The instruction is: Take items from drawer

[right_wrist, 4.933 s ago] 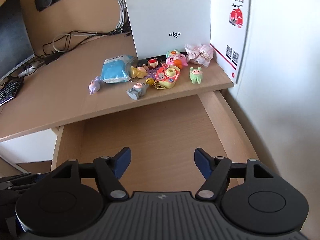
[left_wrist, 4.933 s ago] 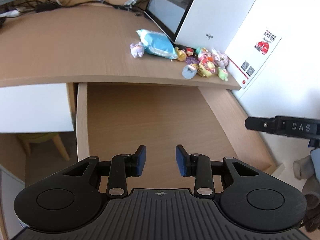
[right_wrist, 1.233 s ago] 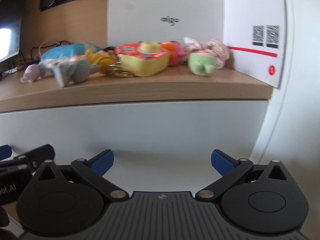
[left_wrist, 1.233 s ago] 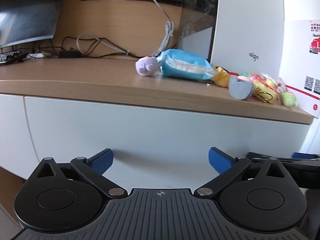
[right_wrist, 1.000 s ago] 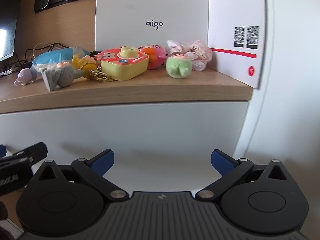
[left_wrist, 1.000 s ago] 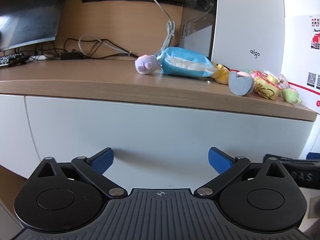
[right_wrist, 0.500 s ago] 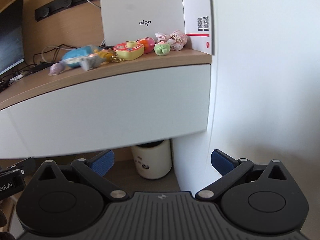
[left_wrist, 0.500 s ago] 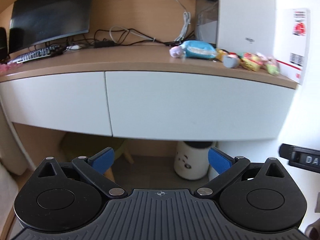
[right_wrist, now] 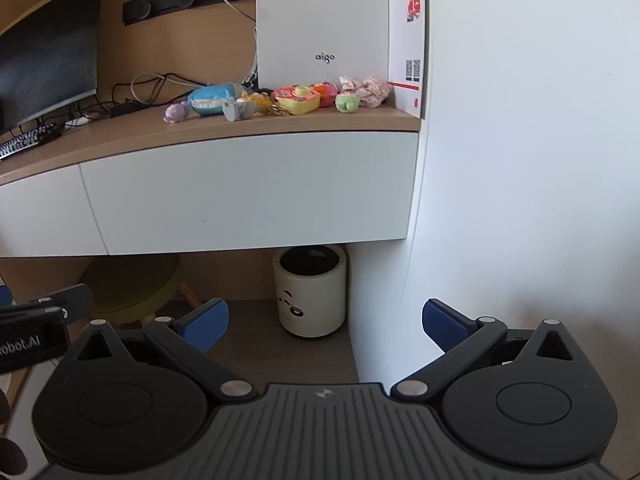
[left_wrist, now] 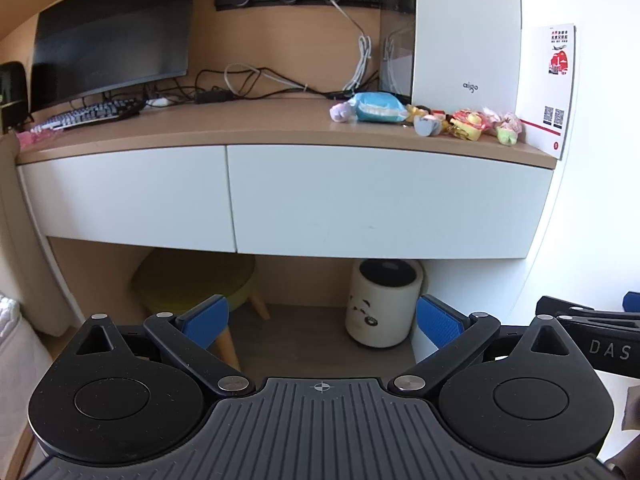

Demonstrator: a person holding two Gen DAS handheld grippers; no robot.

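Observation:
The white right-hand drawer (left_wrist: 384, 200) (right_wrist: 248, 192) under the wooden desk is closed. On the desktop above it lie several small toys (left_wrist: 466, 123) (right_wrist: 298, 100), a blue tissue pack (left_wrist: 378, 107) (right_wrist: 214, 98) and a purple plush (left_wrist: 341, 112) (right_wrist: 175, 113). My left gripper (left_wrist: 322, 322) is open and empty, well back from the desk, low in front of the drawer. My right gripper (right_wrist: 325, 322) is open and empty too, at a similar distance. Each gripper shows at the edge of the other's view.
A second white drawer (left_wrist: 124, 196) sits to the left. Below the desk stand a panda bin (left_wrist: 382, 302) (right_wrist: 310, 290) and a green stool (left_wrist: 196, 280). A monitor (left_wrist: 112, 48), keyboard (left_wrist: 86, 114), white computer case (left_wrist: 466, 36) and a white wall (right_wrist: 540, 160) are around.
Both grippers have pulled back and away from the desk; the drawer, open and empty earlier, is now closed. Bin and stool have come into view.

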